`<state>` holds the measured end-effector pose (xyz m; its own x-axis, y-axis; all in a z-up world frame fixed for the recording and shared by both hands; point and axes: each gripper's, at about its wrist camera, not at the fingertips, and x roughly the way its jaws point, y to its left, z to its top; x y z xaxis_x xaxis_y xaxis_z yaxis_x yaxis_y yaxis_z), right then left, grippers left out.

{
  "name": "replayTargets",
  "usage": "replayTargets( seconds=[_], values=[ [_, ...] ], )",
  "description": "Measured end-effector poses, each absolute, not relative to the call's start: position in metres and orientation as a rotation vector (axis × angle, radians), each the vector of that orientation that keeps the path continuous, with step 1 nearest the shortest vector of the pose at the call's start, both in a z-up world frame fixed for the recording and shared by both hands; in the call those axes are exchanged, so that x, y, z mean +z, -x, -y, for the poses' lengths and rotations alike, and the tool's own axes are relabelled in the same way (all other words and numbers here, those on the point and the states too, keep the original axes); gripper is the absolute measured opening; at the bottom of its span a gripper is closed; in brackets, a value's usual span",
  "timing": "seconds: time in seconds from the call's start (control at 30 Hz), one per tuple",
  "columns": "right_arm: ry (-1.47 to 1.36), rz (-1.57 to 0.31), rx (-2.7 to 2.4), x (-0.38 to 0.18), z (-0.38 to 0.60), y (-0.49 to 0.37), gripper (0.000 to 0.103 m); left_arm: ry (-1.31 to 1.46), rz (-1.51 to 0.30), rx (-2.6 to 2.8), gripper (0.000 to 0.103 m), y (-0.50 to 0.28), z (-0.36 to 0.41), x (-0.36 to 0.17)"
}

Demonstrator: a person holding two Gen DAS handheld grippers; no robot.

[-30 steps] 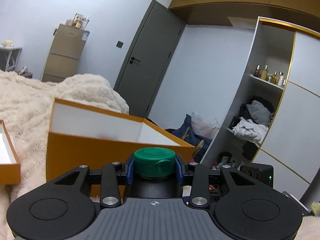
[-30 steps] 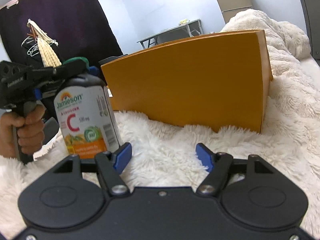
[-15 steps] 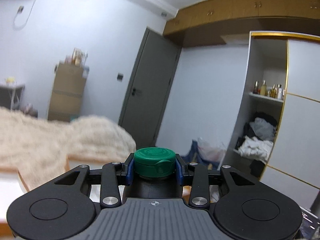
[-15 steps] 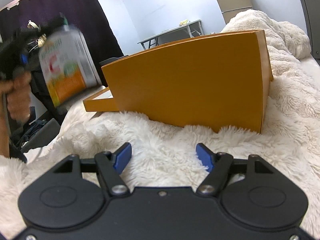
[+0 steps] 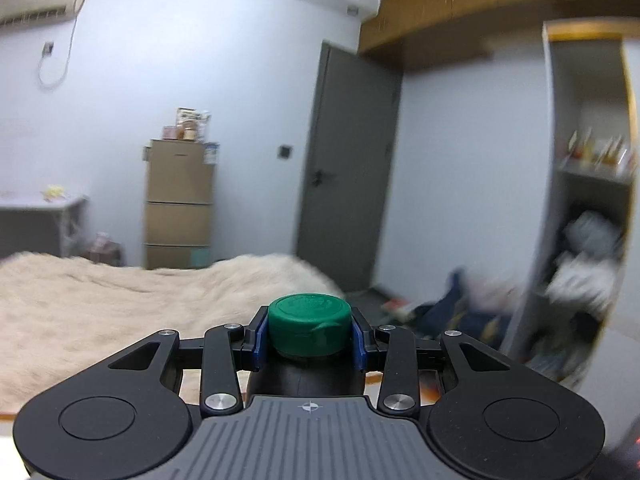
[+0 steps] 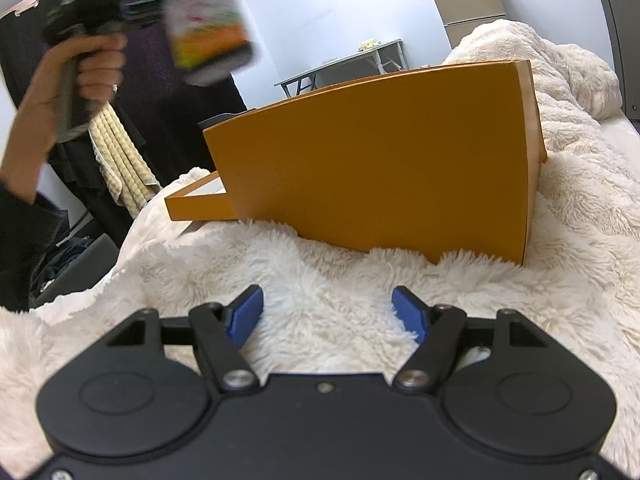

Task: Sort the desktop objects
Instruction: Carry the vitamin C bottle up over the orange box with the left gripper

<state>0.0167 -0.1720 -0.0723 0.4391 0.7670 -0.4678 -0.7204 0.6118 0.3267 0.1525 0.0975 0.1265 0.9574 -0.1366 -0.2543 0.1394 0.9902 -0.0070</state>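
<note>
Left wrist view: the left gripper (image 5: 309, 340) has its jaws clenched on the green cap (image 5: 309, 322) of the vitamin bottle (image 5: 306, 376), blue pads (image 5: 260, 340) pressing either side. Only the cap and dark shoulder show here; the label is hidden. Beyond lies the fluffy blanket (image 5: 100, 304) on the bed, then a grey door (image 5: 348, 168), a tall cabinet (image 5: 179, 204) and open wardrobe shelves (image 5: 588, 220), blurred. A thin orange edge shows under the gripper, too little to tell what it is.

Right wrist view: this side gives what the other cannot. The bottle (image 6: 206, 26) appears whole but smeared, label with orange and green patches, held high in the air at upper left by the left gripper (image 6: 132, 4), gripped by a person's hand (image 6: 86, 76) in a dark sleeve. It is above and left of the orange box (image 6: 376, 160), clear of it. A shallow orange lid (image 6: 198, 202) lies just beside the box's left end on the blanket (image 6: 320, 280). The right gripper (image 6: 327, 312) hangs low over the blanket with jaws released, nothing between them.

Against a second ago: the bottle stood low beside the right gripper's left finger, label readable; it now is raised well above the box. From the left wrist the box filled the foreground then; now it has dropped out of sight. The right gripper has not shifted.
</note>
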Motion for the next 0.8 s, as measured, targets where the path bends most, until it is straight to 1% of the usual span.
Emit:
replayTargets(
  seconds=[0.1,0.23,0.33,0.4,0.43,0.47,0.53,0.57,0.67,0.77,0.8],
  values=[
    [-0.086,-0.625,0.926,-0.072,0.172,-0.017,0.07,-0.052,-0.312,-0.13,0.034,-0.173,-0.086,0.1],
    [-0.09,-0.625,0.928,-0.072,0.173,-0.017,0.07,0.024,-0.382,-0.196,0.034,-0.195,-0.085,0.077],
    [-0.092,-0.625,0.93,-0.072,0.174,-0.016,0.07,0.145,-0.459,-0.282,0.034,-0.218,-0.089,0.062],
    [-0.092,-0.625,0.93,-0.072,0.174,-0.016,0.07,0.362,-0.561,-0.349,0.034,-0.243,-0.11,0.041],
    [-0.091,-0.624,0.931,-0.072,0.174,-0.016,0.07,0.426,-0.6,-0.37,0.034,-0.252,-0.118,0.034],
    [-0.091,-0.624,0.931,-0.072,0.174,-0.015,0.07,0.501,-0.677,-0.385,0.034,-0.264,-0.127,0.021],
    [-0.091,-0.624,0.932,-0.072,0.175,-0.015,0.07,0.487,-0.785,-0.29,0.036,-0.276,-0.131,0.011],
    [-0.091,-0.625,0.933,-0.072,0.175,-0.015,0.07,0.365,-0.805,-0.199,0.036,-0.278,-0.126,0.014],
    [-0.084,-0.623,0.932,-0.072,0.174,-0.014,0.07,0.15,-0.777,-0.087,0.044,-0.273,-0.115,0.03],
    [-0.077,-0.621,0.93,-0.072,0.174,-0.014,0.07,0.126,-0.716,-0.081,0.053,-0.261,-0.114,0.047],
    [-0.077,-0.621,0.93,-0.072,0.174,-0.014,0.07,0.137,-0.681,-0.095,0.06,-0.252,-0.115,0.054]
  ],
)
